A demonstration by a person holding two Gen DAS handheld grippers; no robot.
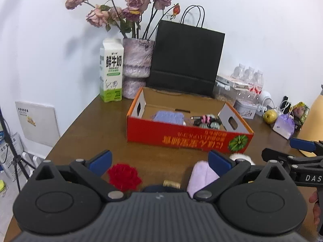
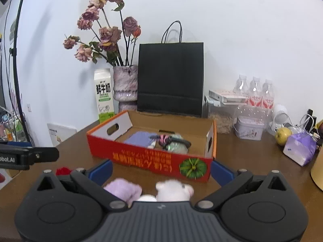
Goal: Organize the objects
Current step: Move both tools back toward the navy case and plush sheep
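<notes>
Hovering low over the brown table (image 1: 84, 129), left gripper (image 1: 159, 162) with jaws spread wide, empty — red fabric rose (image 1: 124, 176) and lilac plush (image 1: 201, 176) lying just below. Beside it, right gripper (image 2: 161, 170) likewise gaping, a white plush toy (image 2: 173, 189) beneath. Sitting beyond, red cardboard box (image 2: 153, 161) holding a purple cloth (image 2: 141, 138) and tangled cables (image 2: 173, 139); farther back, standing against the wall, milk carton (image 1: 111, 70), vase (image 1: 137, 66), black paper bag (image 1: 185, 58).

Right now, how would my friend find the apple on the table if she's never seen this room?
Start at the tall black paper bag against the white wall, then look right past the three clear plastic water bottles. The round yellow-green apple sits on the brown wooden table, beside a crumpled purple packet; it's the only fruit there.
</notes>
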